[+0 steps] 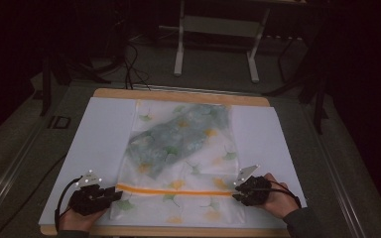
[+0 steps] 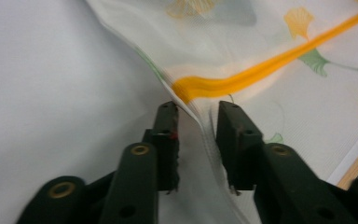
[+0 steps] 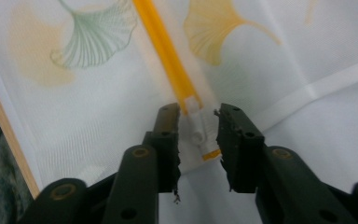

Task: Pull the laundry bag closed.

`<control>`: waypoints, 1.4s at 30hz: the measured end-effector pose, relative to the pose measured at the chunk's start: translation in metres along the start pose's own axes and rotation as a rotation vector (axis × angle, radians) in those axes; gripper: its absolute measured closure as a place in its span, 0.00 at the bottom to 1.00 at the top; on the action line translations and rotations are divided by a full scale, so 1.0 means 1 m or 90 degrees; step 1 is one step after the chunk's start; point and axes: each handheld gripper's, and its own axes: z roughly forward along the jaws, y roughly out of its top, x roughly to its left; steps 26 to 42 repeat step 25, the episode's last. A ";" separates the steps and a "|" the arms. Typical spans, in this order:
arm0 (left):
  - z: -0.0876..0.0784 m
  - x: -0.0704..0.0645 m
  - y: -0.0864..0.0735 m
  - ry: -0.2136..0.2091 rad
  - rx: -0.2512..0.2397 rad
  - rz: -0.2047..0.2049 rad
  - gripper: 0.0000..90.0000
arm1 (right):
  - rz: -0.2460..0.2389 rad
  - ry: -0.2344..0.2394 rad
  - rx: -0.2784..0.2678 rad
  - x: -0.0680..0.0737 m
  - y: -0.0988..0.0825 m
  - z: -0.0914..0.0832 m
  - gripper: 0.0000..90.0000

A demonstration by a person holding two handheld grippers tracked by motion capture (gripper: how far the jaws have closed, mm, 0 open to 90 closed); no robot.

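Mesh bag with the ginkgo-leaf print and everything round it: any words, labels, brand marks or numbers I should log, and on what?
No readable text in any view.
The white mesh zip bag with green and yellow ginkgo leaves: printed pattern, no lettering.
Its orange zipper band and white zipper pull: no visible marking.
The small dark rectangular object left of the table: too small and dim to read.

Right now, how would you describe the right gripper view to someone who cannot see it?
Two open black jaws of the right gripper straddle a white zipper pull at the end of an orange zipper on a white mesh laundry bag printed with green and orange ginkgo leaves. The bag lies flat on a white sheet.
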 end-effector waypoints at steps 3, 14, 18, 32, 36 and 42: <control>-0.006 0.005 -0.002 0.006 -0.025 -0.013 0.67 | 0.020 0.003 -0.035 -0.004 -0.001 -0.005 0.67; -0.012 0.017 -0.007 0.112 -0.055 -0.054 0.65 | 0.135 -0.058 -0.085 -0.024 -0.005 -0.007 0.57; -0.009 0.020 -0.007 0.157 -0.048 -0.066 0.65 | 0.156 -0.076 -0.090 -0.026 -0.010 -0.004 0.56; 0.002 0.020 -0.002 0.208 -0.032 -0.046 0.60 | 0.217 -0.104 -0.129 -0.033 -0.030 0.007 0.58; 0.002 0.020 -0.002 0.208 -0.032 -0.046 0.60 | 0.217 -0.104 -0.129 -0.033 -0.030 0.007 0.58; 0.002 0.020 -0.002 0.208 -0.032 -0.046 0.60 | 0.217 -0.104 -0.129 -0.033 -0.030 0.007 0.58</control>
